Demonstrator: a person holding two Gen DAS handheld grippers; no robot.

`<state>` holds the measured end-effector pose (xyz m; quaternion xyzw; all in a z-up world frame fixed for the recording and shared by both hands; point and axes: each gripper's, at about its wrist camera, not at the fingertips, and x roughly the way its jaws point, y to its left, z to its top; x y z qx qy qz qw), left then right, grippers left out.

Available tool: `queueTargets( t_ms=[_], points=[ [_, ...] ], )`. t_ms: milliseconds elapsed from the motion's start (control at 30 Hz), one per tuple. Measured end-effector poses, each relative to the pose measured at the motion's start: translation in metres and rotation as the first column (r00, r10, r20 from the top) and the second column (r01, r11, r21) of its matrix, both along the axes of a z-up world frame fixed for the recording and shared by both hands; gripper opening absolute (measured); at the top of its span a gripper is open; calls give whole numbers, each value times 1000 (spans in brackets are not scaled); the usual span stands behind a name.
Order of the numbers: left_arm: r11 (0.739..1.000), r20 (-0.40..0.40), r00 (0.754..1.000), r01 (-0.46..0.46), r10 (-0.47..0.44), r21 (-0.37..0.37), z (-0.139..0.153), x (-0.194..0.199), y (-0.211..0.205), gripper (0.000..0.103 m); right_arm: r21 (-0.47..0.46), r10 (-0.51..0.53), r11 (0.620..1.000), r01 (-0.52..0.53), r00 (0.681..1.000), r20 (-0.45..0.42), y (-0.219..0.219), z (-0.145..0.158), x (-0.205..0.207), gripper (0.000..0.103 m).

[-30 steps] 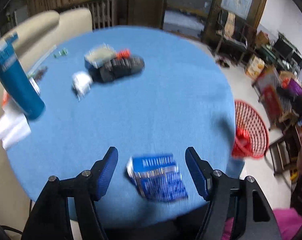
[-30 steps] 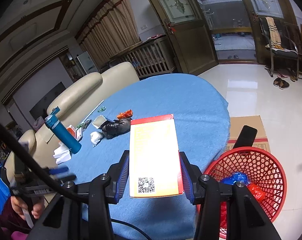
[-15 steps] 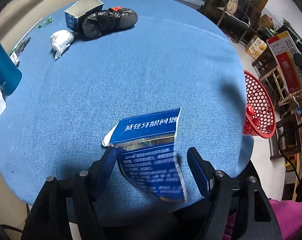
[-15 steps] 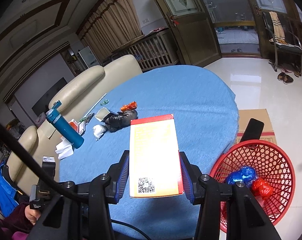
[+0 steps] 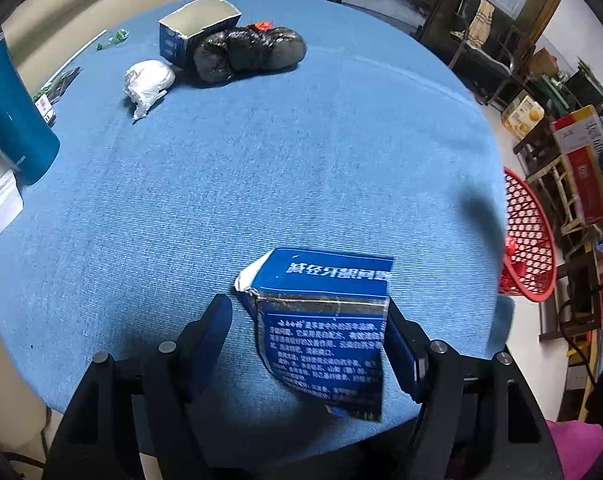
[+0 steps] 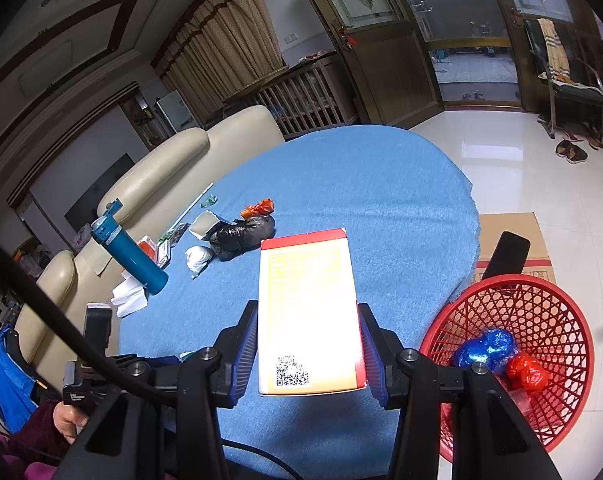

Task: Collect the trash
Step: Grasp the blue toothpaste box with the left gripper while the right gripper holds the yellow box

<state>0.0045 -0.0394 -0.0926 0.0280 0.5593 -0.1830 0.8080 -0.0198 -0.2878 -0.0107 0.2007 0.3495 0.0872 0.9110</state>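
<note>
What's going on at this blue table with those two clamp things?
A person is clearing trash with a handheld gripper in each hand. The right gripper is shut on a yellow and red box, held beside the red basket, which already holds some wrappers. The left gripper is open around a torn blue carton on the table, not yet gripping it.

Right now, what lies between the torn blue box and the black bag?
Nothing: bare blue tablecloth separates the torn blue box from the black bag, seen in the left wrist view.

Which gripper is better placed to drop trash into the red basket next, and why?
Right. The right gripper already clamps the red-and-yellow box, beside the red basket; the left gripper only straddles the torn blue carton.
</note>
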Motion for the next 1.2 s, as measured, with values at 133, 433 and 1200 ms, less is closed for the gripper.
queueTargets(
  t_ms=[133, 433, 1200],
  points=[
    [999, 14, 1000, 17, -16, -42, 11, -7, 7, 74, -4, 11, 1000, -11, 1000, -4, 4, -1, 1, 50],
    [999, -42, 999, -2, 0, -51, -6, -4, 8, 74, -5, 27, 1000, -28, 1000, -12, 9, -4, 4, 50],
    [999, -17, 999, 43, -43, -15, -7, -1, -5, 74, -7, 44, 999, -45, 999, -29, 18, -9, 9, 50]
  ],
)
